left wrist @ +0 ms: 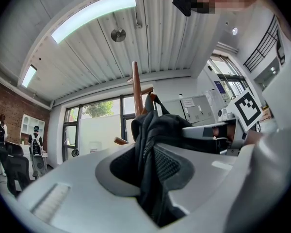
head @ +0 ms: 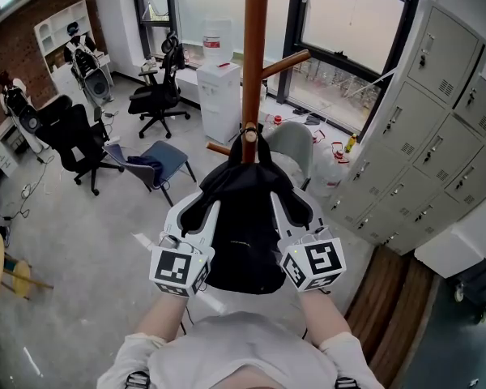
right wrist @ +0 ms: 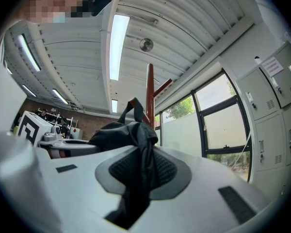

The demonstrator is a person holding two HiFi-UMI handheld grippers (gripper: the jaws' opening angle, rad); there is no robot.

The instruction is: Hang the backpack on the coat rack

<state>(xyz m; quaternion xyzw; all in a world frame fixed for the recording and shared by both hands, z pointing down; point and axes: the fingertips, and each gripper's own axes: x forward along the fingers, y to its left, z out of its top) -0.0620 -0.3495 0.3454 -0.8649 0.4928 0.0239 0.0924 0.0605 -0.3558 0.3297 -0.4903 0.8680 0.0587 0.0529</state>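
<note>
Both left gripper (head: pixel 199 211) and right gripper (head: pixel 293 207) pinch backpack (head: pixel 243 237)

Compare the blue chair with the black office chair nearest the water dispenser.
The blue chair has a blue seat on thin straight legs; the black office chair is black all over, on a star base with castors. A dark cloth lies on the blue chair; none shows on the black office chair. Both stand on the grey floor, left of the coat rack.
</note>
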